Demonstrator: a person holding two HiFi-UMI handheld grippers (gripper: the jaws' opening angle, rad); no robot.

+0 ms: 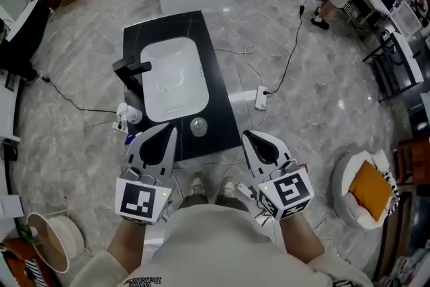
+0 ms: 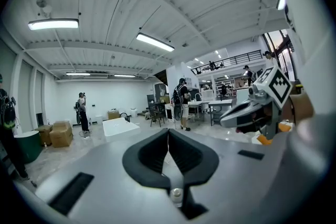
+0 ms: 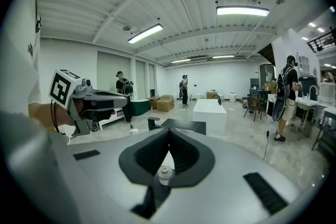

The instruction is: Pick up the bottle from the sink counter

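Bottle [image 1: 198, 126] on dark tabletop [image 1: 220, 101], near edge, 6 o'clock of basin [image 1: 171, 77]. Seen end-on, so I judge long axis vertical. Lies 3 o'clock of left gripper [image 1: 173, 130], 9 o'clock of right gripper [image 1: 246, 135]; left nearer. Both jaws closed, empty. Only head view shows bottle.

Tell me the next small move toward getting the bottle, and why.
Probably open the left gripper first. It and the right gripper are both shut and empty, short of the clear bottle, which sits untouched near the front edge of the black counter, between the two grippers and nearer the left one. Shut jaws cannot take it.
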